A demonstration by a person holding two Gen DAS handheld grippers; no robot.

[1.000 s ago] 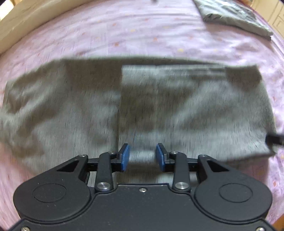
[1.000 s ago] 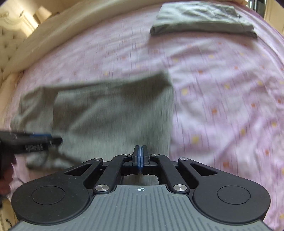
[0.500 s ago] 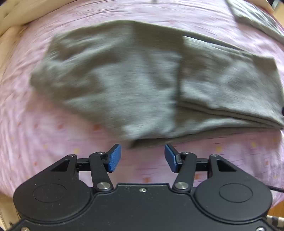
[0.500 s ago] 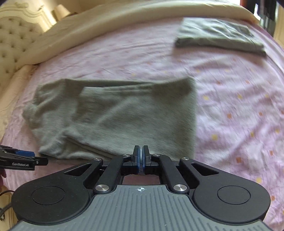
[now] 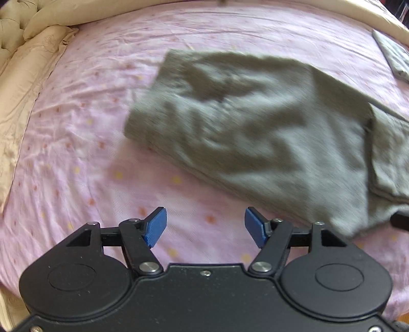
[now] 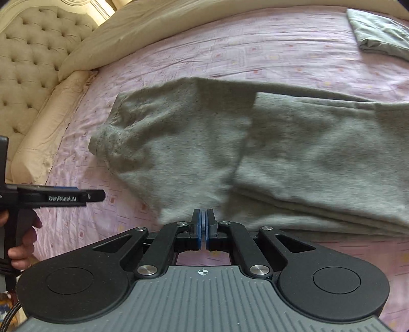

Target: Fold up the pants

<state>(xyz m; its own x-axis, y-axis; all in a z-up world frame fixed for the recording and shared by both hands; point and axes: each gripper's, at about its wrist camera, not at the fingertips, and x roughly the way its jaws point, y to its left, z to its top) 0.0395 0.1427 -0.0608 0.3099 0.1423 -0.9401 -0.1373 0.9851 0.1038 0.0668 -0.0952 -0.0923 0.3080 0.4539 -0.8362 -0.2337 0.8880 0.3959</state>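
Grey pants (image 5: 255, 127) lie flat on the pink bed sheet (image 5: 89, 127), with the leg ends folded back over the middle; the fold edge shows in the right wrist view (image 6: 245, 143). My left gripper (image 5: 205, 227) is open and empty, over bare sheet just short of the pants' near edge. My right gripper (image 6: 203, 227) is shut with its tips at the near edge of the pants (image 6: 191, 153); nothing shows between its pads. The left gripper also shows from the side in the right wrist view (image 6: 64, 198), left of the waist end.
A second folded grey garment (image 6: 381, 33) lies at the far right of the bed, also in the left wrist view (image 5: 393, 58). Beige pillows (image 6: 46, 135) and a tufted headboard (image 6: 30, 63) border the left side. A beige duvet (image 6: 204, 15) runs along the far edge.
Both grippers have swung left toward the waist end of the pants. The left gripper has opened wider and drawn back off the cloth. The right gripper has stayed shut.
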